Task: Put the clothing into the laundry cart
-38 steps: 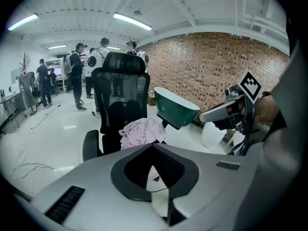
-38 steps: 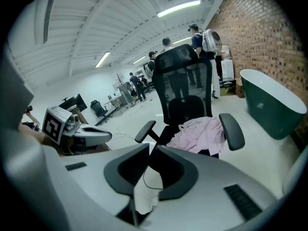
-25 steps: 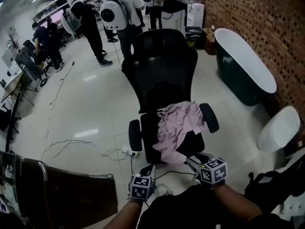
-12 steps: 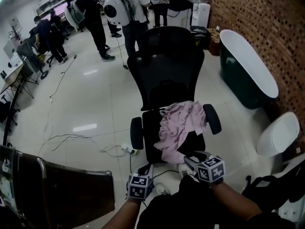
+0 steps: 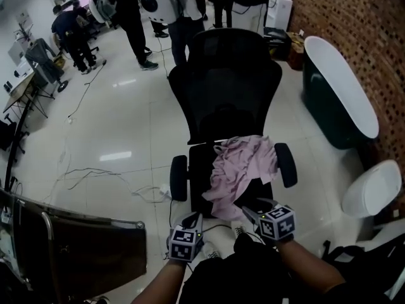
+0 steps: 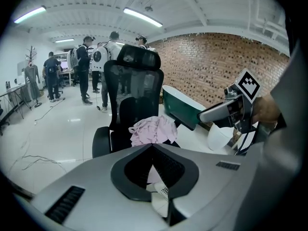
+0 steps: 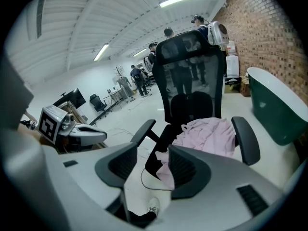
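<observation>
A crumpled pink garment [image 5: 242, 171] lies on the seat of a black office chair [image 5: 226, 94] and hangs over the seat's front edge. Both grippers hover just short of that edge, apart from the cloth. My left gripper [image 5: 195, 217] is at the seat's front left corner, its jaws shut with nothing in them [image 6: 152, 146]. My right gripper [image 5: 243, 209] stands open and empty [image 7: 153, 148], close below the garment's hanging end [image 7: 209, 134]. A dark laundry cart [image 5: 82, 252] with a metal frame stands at the bottom left.
A dark green bathtub [image 5: 342, 87] runs along the brick wall on the right, with a white basin [image 5: 370, 189] nearer to me. Several people [image 5: 171, 11] stand behind the chair. Cables [image 5: 95, 176] and a power strip trail over the white floor on the left.
The view has drifted forward, so the chair and garment sit a little closer. Both grippers have crept toward the seat's front edge. Nothing has been taken hold of.
</observation>
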Demonstrator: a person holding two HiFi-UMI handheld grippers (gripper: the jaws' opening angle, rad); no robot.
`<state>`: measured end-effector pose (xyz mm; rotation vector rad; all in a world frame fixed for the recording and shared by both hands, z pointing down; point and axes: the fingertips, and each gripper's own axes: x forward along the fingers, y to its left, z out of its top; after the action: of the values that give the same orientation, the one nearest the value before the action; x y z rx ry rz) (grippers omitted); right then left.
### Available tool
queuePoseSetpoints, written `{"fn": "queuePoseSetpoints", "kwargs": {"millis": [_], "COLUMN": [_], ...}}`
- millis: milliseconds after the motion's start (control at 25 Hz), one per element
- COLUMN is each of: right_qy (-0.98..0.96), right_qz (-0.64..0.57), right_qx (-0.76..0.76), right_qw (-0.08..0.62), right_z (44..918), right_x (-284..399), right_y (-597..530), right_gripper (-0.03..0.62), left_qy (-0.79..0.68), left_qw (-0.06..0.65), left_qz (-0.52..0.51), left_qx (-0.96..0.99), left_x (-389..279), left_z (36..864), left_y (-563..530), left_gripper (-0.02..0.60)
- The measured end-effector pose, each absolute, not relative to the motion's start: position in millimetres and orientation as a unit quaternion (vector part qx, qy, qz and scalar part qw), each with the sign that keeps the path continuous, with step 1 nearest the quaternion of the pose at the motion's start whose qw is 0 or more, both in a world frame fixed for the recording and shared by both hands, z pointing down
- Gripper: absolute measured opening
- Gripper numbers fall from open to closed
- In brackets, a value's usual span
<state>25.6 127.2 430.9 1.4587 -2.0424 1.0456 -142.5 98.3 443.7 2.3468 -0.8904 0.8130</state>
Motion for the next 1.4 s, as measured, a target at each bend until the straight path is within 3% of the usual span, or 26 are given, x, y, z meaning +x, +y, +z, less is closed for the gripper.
{"fn": "queuePoseSetpoints", "kwargs": {"millis": [680,1400], "right_qy": [-0.743,-0.759], "right_qz": [0.406,0.396], "right_qx": [0.475,0.431], "right_qw": [0.238,0.285], "right_z": [509.7,608.4], "right_x": [98.7,116.1], "right_y": [28.6,-59.9], "right_gripper": [0.23,0.23], "left_qy": [-0.378,-0.413], "left_qw": [0.282,0.323], "left_qz": [0.328,0.328], "left_qx": [0.819,0.786], "left_x": [-82.2,-39.3], "left_z": [501.2,584.0], "left_y": [24.2,-30.1], "left_gripper": [0.0,0.0]}}
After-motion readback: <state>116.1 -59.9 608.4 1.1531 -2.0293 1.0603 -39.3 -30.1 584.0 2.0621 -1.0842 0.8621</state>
